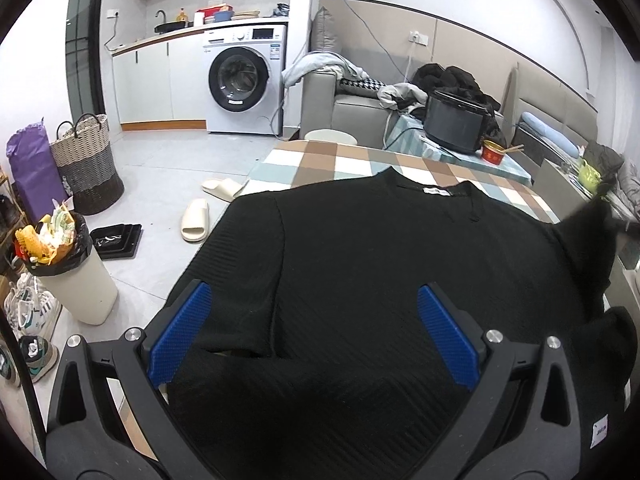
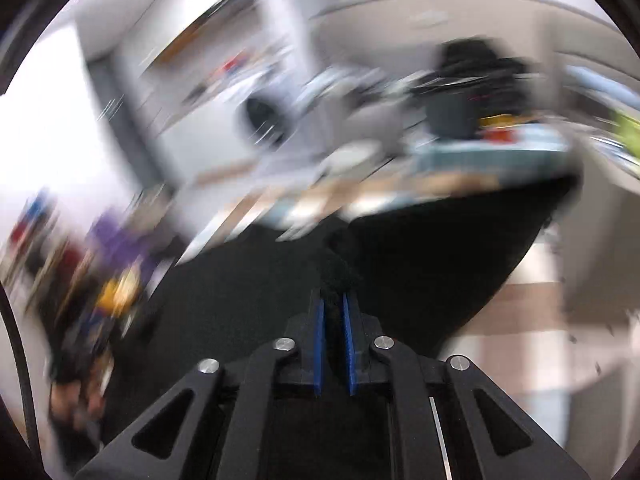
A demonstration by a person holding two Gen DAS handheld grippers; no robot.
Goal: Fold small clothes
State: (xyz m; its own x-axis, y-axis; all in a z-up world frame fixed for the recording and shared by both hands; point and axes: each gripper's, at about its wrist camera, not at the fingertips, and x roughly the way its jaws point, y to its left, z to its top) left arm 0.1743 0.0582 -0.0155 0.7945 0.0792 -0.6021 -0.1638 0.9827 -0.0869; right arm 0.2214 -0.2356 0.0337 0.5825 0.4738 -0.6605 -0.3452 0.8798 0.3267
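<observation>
Checkered counter (image 1: 348, 160) holds a black shirt (image 1: 360, 260), collar away; left claw (image 1: 314, 334) gapes above its hem, right claw (image 2: 334, 312) pinches its sleeve.

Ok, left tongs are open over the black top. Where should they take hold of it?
Probably the left sleeve of the black top, at its hem edge, coming in from the table's left side. It lies flat with that edge free, and the left tongs are open nearby. The right tongs already pinch fabric.

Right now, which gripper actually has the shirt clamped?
The right gripper: its blue pads are shut on a bunch of the black shirt. The left gripper hangs wide open over it.
</observation>
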